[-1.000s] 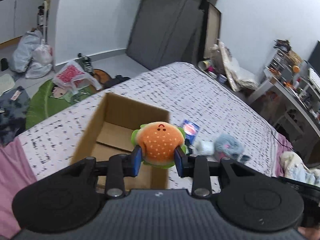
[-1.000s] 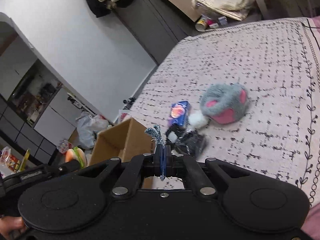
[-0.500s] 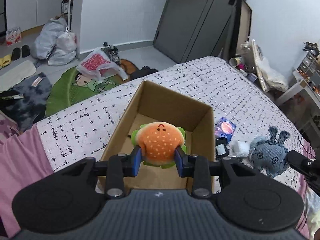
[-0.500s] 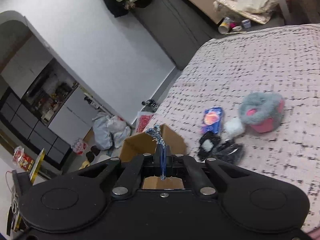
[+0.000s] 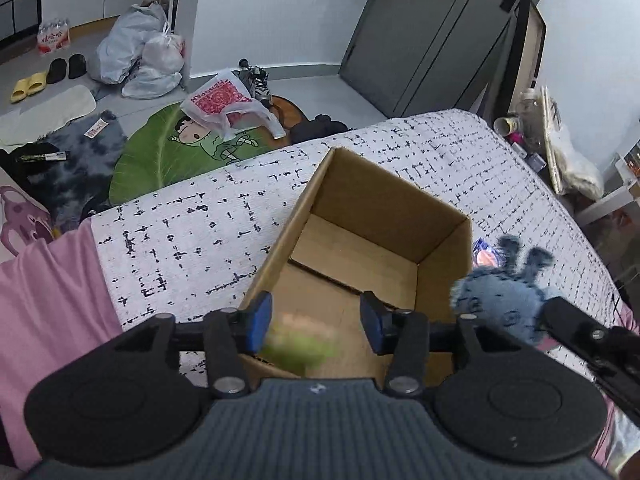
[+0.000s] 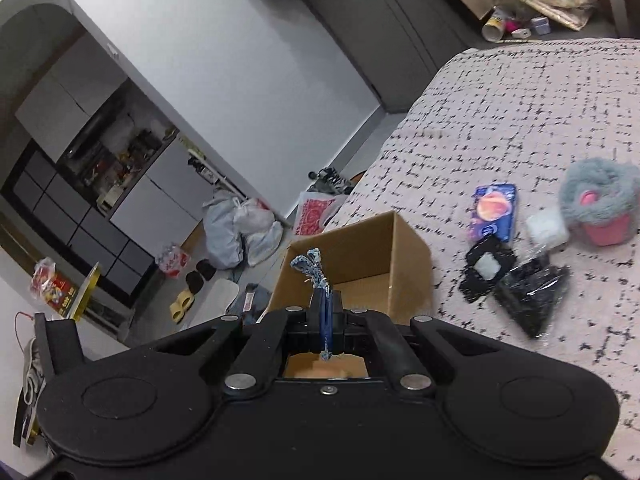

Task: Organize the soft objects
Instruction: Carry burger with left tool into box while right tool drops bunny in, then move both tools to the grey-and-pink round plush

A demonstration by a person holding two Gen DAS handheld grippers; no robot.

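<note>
An open cardboard box (image 5: 384, 208) stands on the patterned bed cover. My left gripper (image 5: 316, 322) is open above the box's near end. The burger plush (image 5: 298, 350) is a green and tan blur just below the jaws, inside the box. My right gripper (image 6: 325, 312) is shut on a thin blue cord (image 6: 309, 261). In the left wrist view it holds a blue furry plush (image 5: 502, 302) hanging beside the box's right wall. The box also shows in the right wrist view (image 6: 360, 248).
On the bed right of the box lie a blue snack packet (image 6: 493, 211), a white soft cube (image 6: 547, 226), black wrapped items (image 6: 516, 280) and a grey and pink plush (image 6: 600, 208). The floor beyond the bed holds bags (image 5: 140, 56), a green mat (image 5: 168, 148) and shoes.
My left gripper has opened and let go of the burger plush, which is dropping into the box. My right gripper has carried the blue plush closer to the box.
</note>
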